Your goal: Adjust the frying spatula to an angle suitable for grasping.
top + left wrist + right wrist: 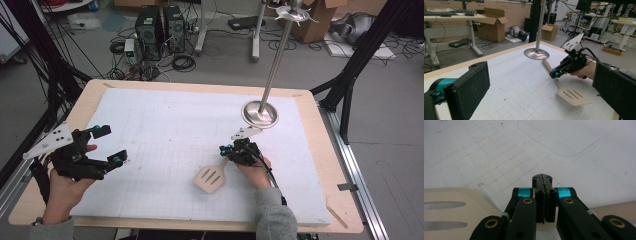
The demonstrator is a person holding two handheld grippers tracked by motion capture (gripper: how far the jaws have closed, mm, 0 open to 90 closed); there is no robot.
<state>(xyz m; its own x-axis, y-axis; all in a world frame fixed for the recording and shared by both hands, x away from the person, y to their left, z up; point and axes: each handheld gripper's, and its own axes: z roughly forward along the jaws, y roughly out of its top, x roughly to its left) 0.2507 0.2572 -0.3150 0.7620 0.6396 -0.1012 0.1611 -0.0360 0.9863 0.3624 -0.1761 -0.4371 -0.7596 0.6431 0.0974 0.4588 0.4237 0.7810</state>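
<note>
A pale wooden slotted spatula (211, 179) lies flat on the white gridded mat, its head toward the near edge. In the left gripper view, the spatula's (573, 96) handle runs back toward the metal stand. My right gripper (223, 150) hovers low over the handle, pointing left, jaws shut with nothing between them. The right gripper view has the closed tips (542, 178) above the mat, the spatula head (451, 205) at lower left and the handle passing underneath. My left gripper (111, 145) is held open at the mat's left side, empty, with my right gripper (554, 73) in its view.
A metal stand with a round base (260, 113) and a tall pole (276, 62) stands at the mat's far right, just beyond the right hand. The white mat (170, 120) covers most of the wooden table (320, 150). Computers, cables and cardboard boxes sit on the floor behind.
</note>
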